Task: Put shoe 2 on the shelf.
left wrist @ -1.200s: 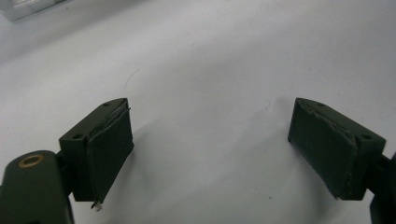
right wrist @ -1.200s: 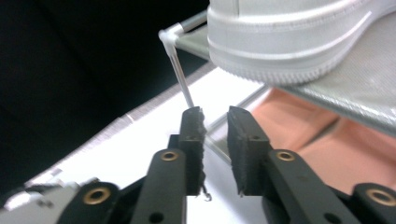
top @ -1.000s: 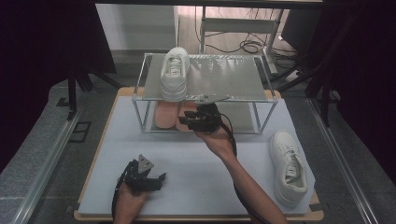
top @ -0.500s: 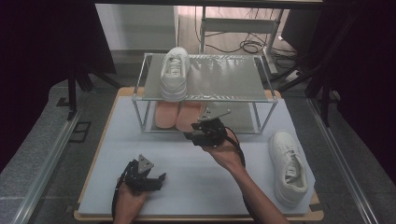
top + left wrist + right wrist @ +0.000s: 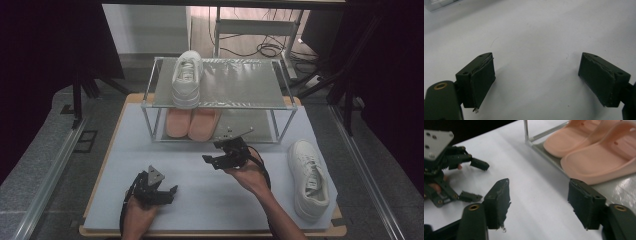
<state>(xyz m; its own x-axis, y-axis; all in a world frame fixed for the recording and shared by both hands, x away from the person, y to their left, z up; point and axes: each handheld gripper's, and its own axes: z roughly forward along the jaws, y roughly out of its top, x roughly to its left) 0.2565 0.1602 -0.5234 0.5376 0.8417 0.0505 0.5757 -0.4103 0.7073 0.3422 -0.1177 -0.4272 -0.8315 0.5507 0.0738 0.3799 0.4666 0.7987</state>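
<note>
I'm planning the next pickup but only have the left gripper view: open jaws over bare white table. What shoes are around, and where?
Observer: One white sneaker lies on the table, at its right side, beside the rack.
Operator: Anything on the rack itself?
Observer: A second white sneaker sits on the top shelf, at its left end.
Operator: And underneath?
Observer: A pair of pink slippers lies on the lower shelf, with the open, empty right hand-held gripper just in front of it.
</note>
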